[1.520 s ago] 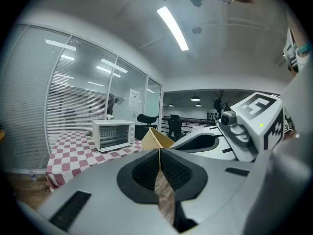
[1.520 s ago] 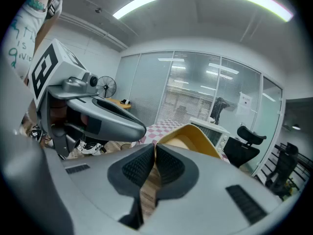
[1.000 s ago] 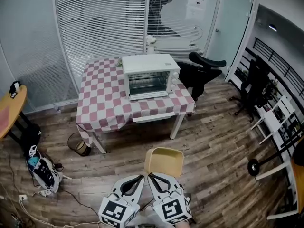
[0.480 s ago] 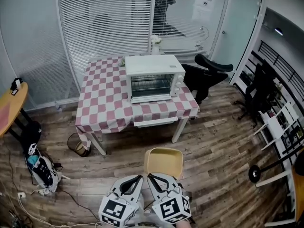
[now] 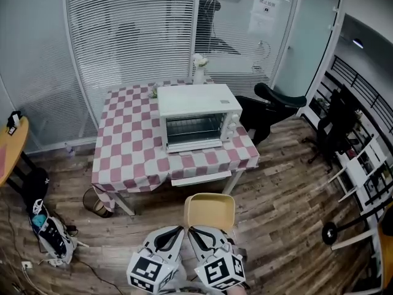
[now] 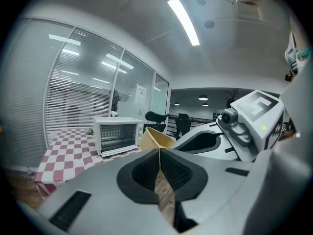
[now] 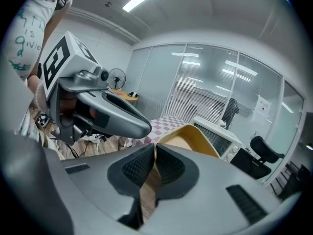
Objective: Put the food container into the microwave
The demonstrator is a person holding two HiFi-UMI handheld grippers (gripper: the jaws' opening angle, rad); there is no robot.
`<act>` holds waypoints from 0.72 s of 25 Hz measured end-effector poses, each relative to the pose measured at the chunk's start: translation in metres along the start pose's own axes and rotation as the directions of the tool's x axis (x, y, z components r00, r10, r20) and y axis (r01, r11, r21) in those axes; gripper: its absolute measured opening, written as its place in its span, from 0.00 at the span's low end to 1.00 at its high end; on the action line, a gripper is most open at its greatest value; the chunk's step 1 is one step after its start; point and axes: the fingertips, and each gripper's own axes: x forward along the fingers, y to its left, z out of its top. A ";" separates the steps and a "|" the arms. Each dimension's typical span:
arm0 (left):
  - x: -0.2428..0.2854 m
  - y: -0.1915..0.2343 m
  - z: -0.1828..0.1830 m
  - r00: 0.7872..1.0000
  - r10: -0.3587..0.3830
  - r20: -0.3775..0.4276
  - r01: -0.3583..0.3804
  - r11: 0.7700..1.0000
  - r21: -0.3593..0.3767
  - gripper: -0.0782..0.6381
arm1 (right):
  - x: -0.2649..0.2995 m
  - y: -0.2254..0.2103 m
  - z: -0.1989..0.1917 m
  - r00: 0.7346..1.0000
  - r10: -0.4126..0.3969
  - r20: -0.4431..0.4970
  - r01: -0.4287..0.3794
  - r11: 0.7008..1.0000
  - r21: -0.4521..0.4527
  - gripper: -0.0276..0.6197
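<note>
The right gripper [image 7: 154, 148] is clamped shut on the near edge of the yellow food container [image 7: 188, 136], and the thin rim goes right in between its two jaws. The container is up in the air, out in front of the person, with its open side turned up toward the head camera. It is over the wood floor [image 5: 288, 195]. The left gripper [image 6: 159, 151] is just beside the right one, and its jaws are pressed together with nothing between them. The container [image 6: 154, 137] shows just past its tips. From the head view, both grippers sit low in the middle, the left gripper [image 5: 178, 231] and the right gripper [image 5: 198, 231] side by side, with the container [image 5: 210, 209] sticking out ahead of them. Farther on stands a table [image 5: 129, 146] with a pink and white checked cloth. The white microwave [image 5: 196, 115] sits on the table, well apart from the container, with its glass door facing the person. A black chair [image 5: 270, 106] is at the right of the table. A small bin [image 5: 95, 203] is under the table's left corner, and a bag [image 5: 50, 235] lies on the floor at the left.
</note>
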 end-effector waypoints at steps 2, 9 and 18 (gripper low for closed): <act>0.007 0.012 0.003 1.000 0.007 0.002 -0.007 1.000 -0.004 0.13 | 0.011 -0.007 0.003 1.000 0.007 0.000 -0.007 1.000 -0.003 0.06; 0.026 0.046 0.011 1.000 0.007 0.000 -0.007 1.000 -0.016 0.13 | 0.043 -0.028 0.014 1.000 0.008 0.001 -0.008 1.000 0.008 0.06; 0.043 0.067 0.014 0.999 -0.042 0.002 0.042 0.999 -0.003 0.13 | 0.070 -0.042 0.013 0.999 -0.028 -0.032 0.028 1.000 0.003 0.06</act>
